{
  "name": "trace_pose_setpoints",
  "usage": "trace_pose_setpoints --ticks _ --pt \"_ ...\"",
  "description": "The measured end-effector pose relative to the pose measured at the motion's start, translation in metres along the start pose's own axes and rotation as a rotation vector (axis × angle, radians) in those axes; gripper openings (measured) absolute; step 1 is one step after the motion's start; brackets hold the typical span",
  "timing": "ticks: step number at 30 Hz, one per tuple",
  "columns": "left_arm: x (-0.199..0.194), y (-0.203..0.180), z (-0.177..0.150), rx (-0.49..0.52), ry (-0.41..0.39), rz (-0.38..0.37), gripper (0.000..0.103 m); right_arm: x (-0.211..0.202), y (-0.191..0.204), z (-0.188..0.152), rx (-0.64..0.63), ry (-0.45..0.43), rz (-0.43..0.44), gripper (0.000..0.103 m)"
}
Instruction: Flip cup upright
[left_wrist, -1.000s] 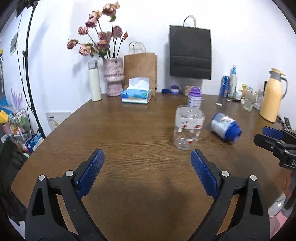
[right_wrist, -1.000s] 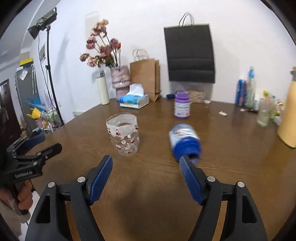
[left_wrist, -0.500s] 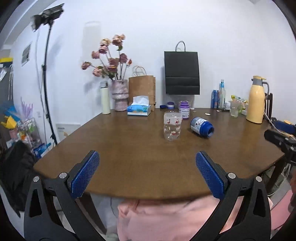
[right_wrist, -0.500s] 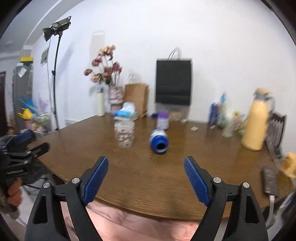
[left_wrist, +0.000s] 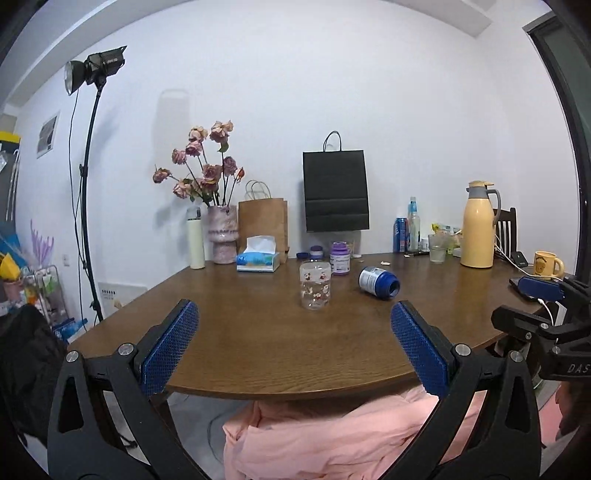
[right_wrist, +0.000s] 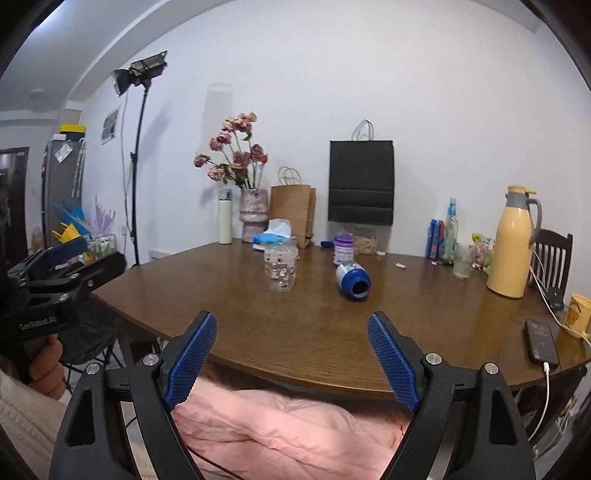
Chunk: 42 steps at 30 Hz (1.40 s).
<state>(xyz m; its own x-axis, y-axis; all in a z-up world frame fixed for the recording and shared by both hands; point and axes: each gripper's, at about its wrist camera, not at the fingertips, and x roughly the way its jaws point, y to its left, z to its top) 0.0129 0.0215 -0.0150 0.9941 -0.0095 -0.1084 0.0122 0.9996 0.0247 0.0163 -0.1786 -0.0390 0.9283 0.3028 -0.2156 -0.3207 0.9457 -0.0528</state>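
Observation:
A clear glass cup (left_wrist: 315, 285) with small red figures stands on the brown table (left_wrist: 258, 339); I cannot tell which end is up. It also shows in the right wrist view (right_wrist: 280, 268). A blue cup (left_wrist: 379, 281) lies on its side to the right of it, mouth toward me (right_wrist: 352, 280). My left gripper (left_wrist: 294, 350) is open and empty, held back past the table's near edge. My right gripper (right_wrist: 291, 360) is open and empty too, also back from the edge. Each gripper shows at the side of the other's view (left_wrist: 546, 325) (right_wrist: 62, 273).
At the back stand a vase of flowers (left_wrist: 221, 236), a tissue box (left_wrist: 258, 258), paper bags (left_wrist: 335, 195), a purple jar (left_wrist: 340, 257), bottles and a yellow jug (left_wrist: 479, 225). A phone on a cable (right_wrist: 541, 341) and a yellow mug (right_wrist: 578, 314) lie at the right edge. Pink cloth (right_wrist: 288, 432) is below.
Both grippers have pulled back and up from over the table to beyond its near edge. The two cups have not moved. Both grippers stayed open.

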Motion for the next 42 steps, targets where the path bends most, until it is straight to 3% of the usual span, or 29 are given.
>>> trace_pose_setpoints --ticks 42 --pt "-0.0104 0.0071 -0.0040 -0.013 -0.014 0.015 0.103 0.0078 -0.0039 -0.0046 -0.002 0.031 0.005 0.088"
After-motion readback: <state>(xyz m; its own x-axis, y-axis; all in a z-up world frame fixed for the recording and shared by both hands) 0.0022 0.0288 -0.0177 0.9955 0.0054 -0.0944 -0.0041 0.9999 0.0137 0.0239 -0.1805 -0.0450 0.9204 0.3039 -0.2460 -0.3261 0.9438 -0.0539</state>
